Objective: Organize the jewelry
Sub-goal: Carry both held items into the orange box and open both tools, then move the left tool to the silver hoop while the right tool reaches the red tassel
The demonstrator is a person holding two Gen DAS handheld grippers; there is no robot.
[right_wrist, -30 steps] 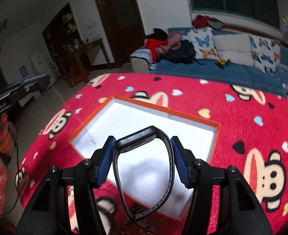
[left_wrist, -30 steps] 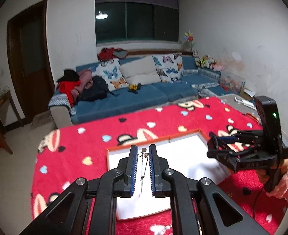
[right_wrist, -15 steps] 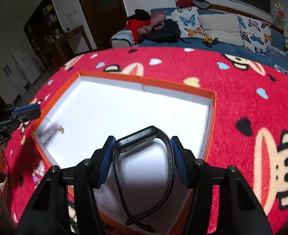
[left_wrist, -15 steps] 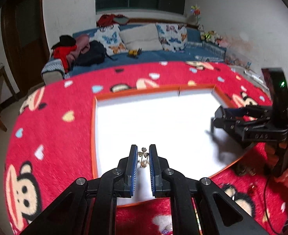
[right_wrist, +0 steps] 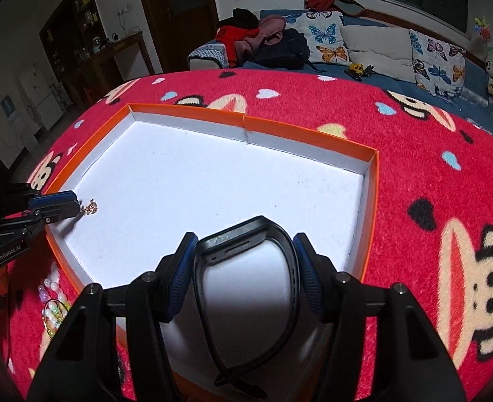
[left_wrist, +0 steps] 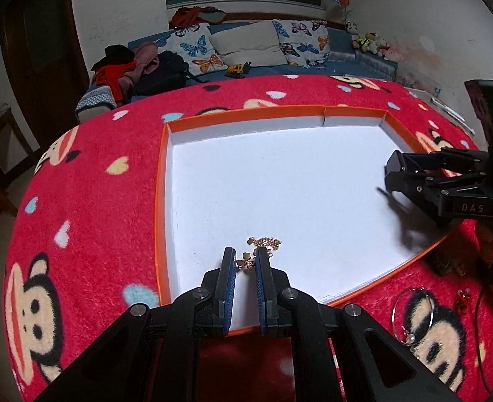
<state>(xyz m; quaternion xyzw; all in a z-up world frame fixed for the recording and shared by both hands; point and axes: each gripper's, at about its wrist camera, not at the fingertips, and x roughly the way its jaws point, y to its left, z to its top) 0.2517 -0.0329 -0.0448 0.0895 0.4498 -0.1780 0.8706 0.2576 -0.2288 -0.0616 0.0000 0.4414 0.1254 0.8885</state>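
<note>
1. Gold necklace (left_wrist: 263, 243) lies heaped on the white floor of the tray (left_wrist: 161, 201), near the tray's near-left corner. Its clover pendant (left_wrist: 246, 264) sits between the left tongs (left_wrist: 245, 266).
2. Left tongs: narrow gap between the blue pads. Cannot tell whether they pinch the pendant or merely flank it.
3. Black watch band (right_wrist: 246, 268) is clamped between the right tongs (right_wrist: 245, 269), held upright, with the strap tail hanging down toward the tray's near edge.
4. Only the right wrist view shows the band grip. From the left wrist view the right tongs (left_wrist: 393, 176) appear side-on over the tray's right edge, with the band just a dark blur.
5. Only the right wrist view shows the pearl-like beads (right_wrist: 50, 296) on the red monkey-print cloth (right_wrist: 430, 174) covering the table, outside the tray's left edge beside the left tongs (right_wrist: 74, 206).
6. Only the left wrist view shows a thin hoop (left_wrist: 412, 315) and a small red piece (left_wrist: 464, 294) on the cloth off the tray's near-right corner.
</note>
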